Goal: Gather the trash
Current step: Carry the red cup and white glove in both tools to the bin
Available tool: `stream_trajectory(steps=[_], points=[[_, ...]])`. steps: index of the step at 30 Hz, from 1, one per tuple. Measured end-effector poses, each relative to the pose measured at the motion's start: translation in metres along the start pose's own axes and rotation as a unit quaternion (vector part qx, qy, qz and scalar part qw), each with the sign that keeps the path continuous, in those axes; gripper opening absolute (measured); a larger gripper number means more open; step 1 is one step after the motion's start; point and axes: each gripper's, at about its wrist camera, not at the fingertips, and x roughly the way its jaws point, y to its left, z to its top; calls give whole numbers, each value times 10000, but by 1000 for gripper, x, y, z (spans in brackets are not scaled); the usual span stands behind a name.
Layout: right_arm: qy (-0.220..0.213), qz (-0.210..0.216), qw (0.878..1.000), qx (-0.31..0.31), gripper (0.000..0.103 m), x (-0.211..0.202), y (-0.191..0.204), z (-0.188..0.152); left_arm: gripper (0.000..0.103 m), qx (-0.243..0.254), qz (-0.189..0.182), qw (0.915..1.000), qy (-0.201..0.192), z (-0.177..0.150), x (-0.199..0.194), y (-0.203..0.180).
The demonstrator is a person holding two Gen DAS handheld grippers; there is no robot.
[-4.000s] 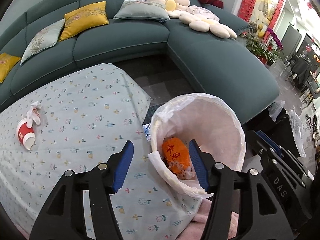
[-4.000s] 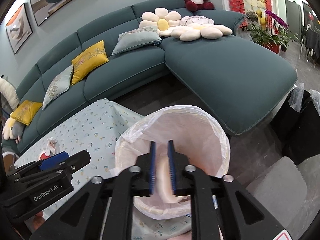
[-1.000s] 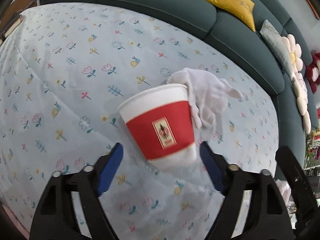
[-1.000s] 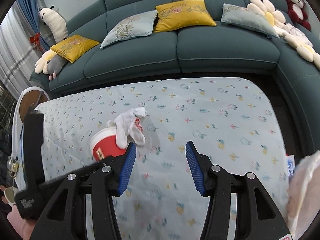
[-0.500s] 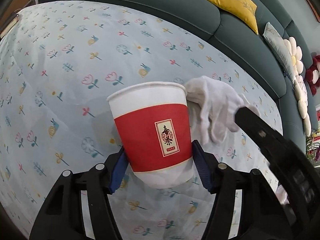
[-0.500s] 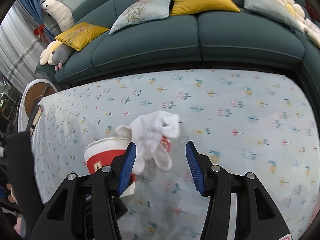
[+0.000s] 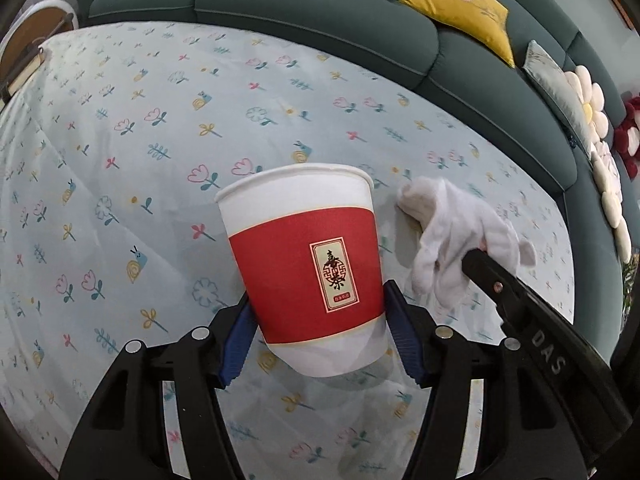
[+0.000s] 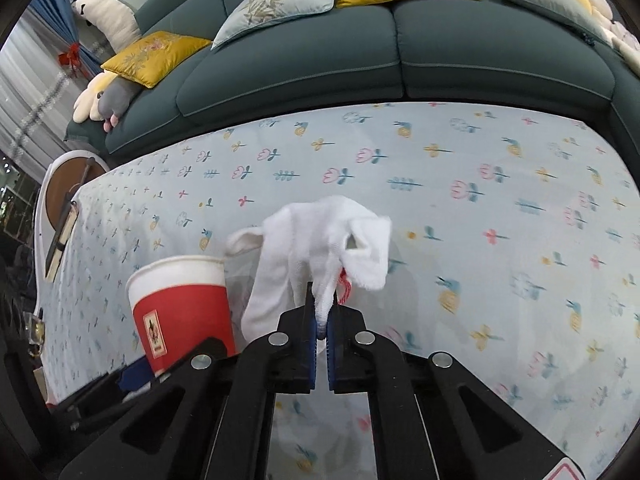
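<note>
Right tongs [image 8: 320, 326] hiding glove [image 8: 320, 240] fold

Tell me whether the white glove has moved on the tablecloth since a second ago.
Yes. The white glove, which lay draped on the paper cup, now hangs apart from the cup, pinched in the right hand-held gripper above the floral tablecloth.

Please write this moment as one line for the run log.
left hand-held gripper: shut on paper cup | right hand-held gripper: shut on white glove | surface: floral tablecloth
</note>
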Motion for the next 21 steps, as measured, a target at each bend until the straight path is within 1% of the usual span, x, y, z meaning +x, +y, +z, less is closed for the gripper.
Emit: stream_trajectory(steps=[5,10,15,21], points=[[-207,-65,9997,109,3,-39,-19,-15,58,227,-45,9997,-71,-11,-17,-24],[-487,-133,9984,252,3,-89,-42,-32,58,460,-144,9987,-138,-30,-41,-54],[-797,-262,9960,313,3,-139,-63,-46,58,800,-306,9960,-272,-52,-71,-97],[-1265,-408,9895,576,3,-209,-106,-67,58,1257,-508,9898,-439,-87,-104,-151]])
